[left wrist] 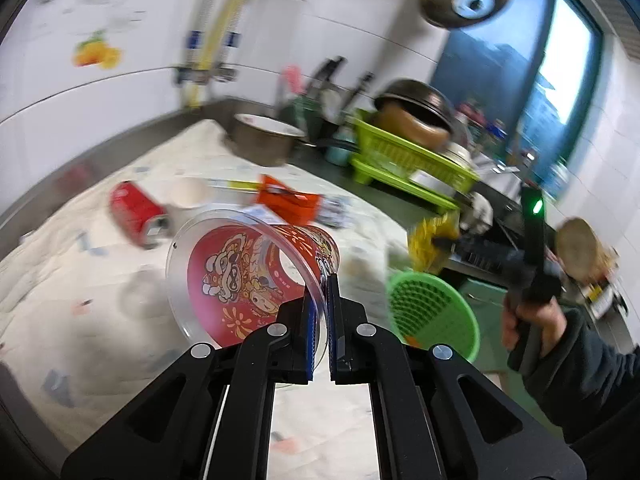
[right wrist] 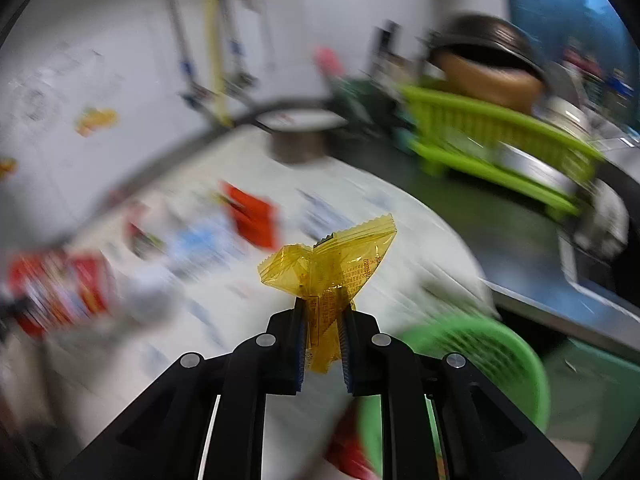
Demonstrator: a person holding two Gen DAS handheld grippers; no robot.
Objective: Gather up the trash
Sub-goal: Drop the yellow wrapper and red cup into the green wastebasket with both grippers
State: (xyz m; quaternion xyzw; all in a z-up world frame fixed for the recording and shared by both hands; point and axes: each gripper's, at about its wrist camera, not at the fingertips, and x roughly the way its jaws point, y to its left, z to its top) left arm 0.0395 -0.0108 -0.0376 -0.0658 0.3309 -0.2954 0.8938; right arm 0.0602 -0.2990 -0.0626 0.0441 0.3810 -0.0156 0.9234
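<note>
My left gripper [left wrist: 320, 292] is shut on the rim of a clear plastic cup [left wrist: 248, 276] with a red cartoon print, held tilted above the cloth-covered table [left wrist: 80, 280]. My right gripper [right wrist: 323, 308] is shut on a crumpled yellow wrapper [right wrist: 332, 260]; it also shows in the left wrist view [left wrist: 432, 244], above the green basket [left wrist: 432, 312]. The basket sits at the table's right edge, with something red inside [right wrist: 348, 448]. On the table lie a red can [left wrist: 136, 210], a white paper cup [left wrist: 188, 194] and an orange-red packet [left wrist: 286, 200].
A metal pot [left wrist: 264, 140] stands at the back of the table. A lime dish rack [left wrist: 408, 160] with bowls and pans sits on the counter to the right. A white tiled wall [left wrist: 100, 80] runs behind. The right wrist view is blurred.
</note>
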